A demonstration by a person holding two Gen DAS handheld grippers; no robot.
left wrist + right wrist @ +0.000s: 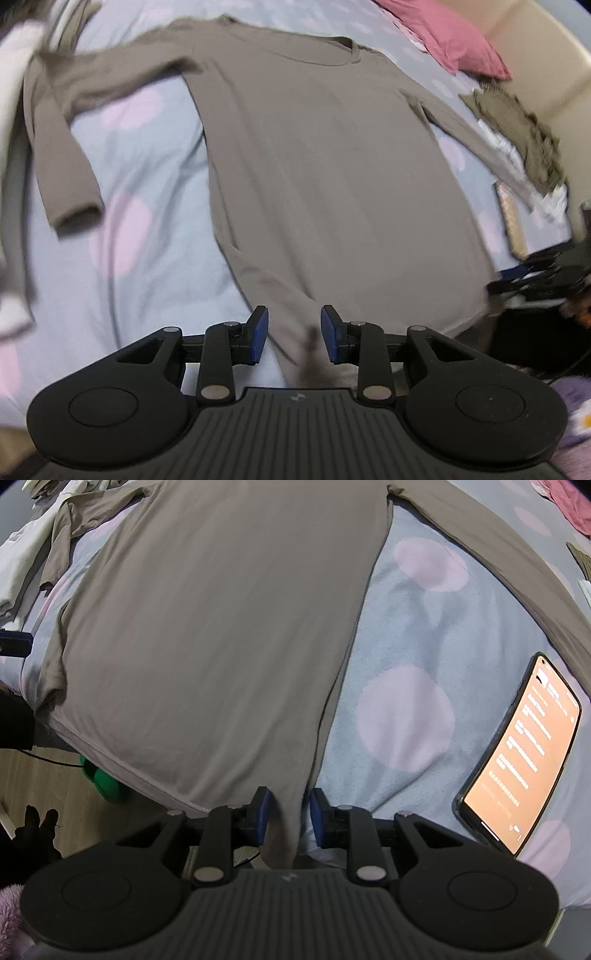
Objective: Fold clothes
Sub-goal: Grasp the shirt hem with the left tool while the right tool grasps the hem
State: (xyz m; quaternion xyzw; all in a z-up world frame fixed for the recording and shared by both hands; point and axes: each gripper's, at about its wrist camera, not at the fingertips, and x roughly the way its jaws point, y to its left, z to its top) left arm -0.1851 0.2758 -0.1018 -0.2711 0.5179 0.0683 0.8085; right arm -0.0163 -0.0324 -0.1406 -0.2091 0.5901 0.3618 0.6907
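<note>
A bed with a dotted blue sheet (406,627) carries a taupe long-sleeved shirt (325,155) spread flat. Left claw (294,334) stands spread around its hem; right claw (287,815) pinches the other hem corner. Uneven lifting could wrinkle it or sweep the phone (524,753) beside.

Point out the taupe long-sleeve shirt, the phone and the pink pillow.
taupe long-sleeve shirt (325,155): left wrist view, middle of its chest panel.
phone (524,753): right wrist view, centre of its lit screen.
pink pillow (443,33): left wrist view, middle of its top face.
</note>
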